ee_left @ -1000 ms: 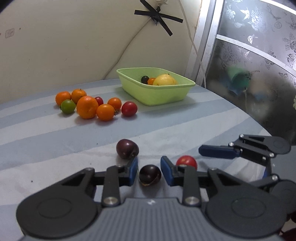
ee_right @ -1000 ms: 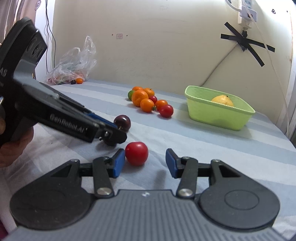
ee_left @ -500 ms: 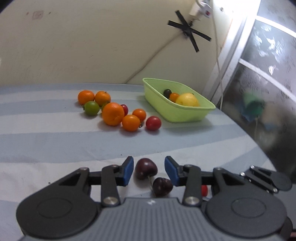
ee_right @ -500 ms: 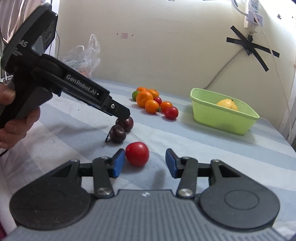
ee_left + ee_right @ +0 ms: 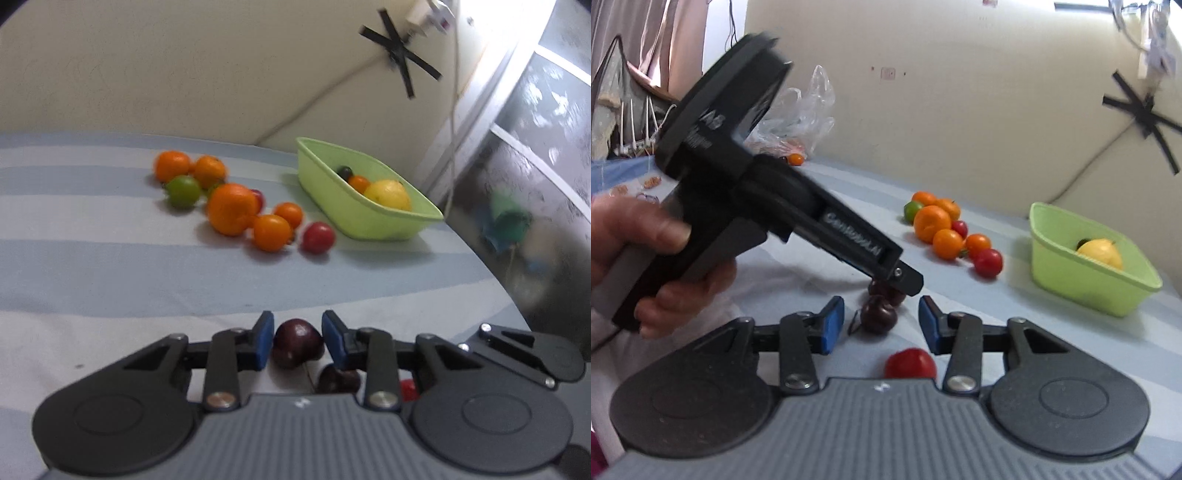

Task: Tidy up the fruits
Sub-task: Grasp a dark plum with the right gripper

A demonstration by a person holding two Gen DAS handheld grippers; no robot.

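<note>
My left gripper (image 5: 297, 341) has its blue pads close on both sides of a dark plum (image 5: 297, 342) that rests on the striped cloth; the pads look in contact with it. A second dark plum (image 5: 338, 380) lies just behind, under the right finger. In the right wrist view the left gripper (image 5: 905, 280) reaches down over the far plum (image 5: 886, 290), and the near plum (image 5: 878, 318) lies ahead of my open right gripper (image 5: 881, 325). A red tomato (image 5: 910, 363) sits on the cloth between the right fingers near the body.
A green tub (image 5: 365, 218) at the back right holds a lemon (image 5: 388, 195), a small orange and a dark fruit. A cluster of oranges (image 5: 232, 208), a green lime (image 5: 183, 191) and a red tomato (image 5: 317, 238) lies left of it. A plastic bag (image 5: 798, 114) is far left.
My left gripper moved forward from the near plum to the far plum and narrowed around it. My right gripper moved forward, so the red tomato now sits closer to its body.
</note>
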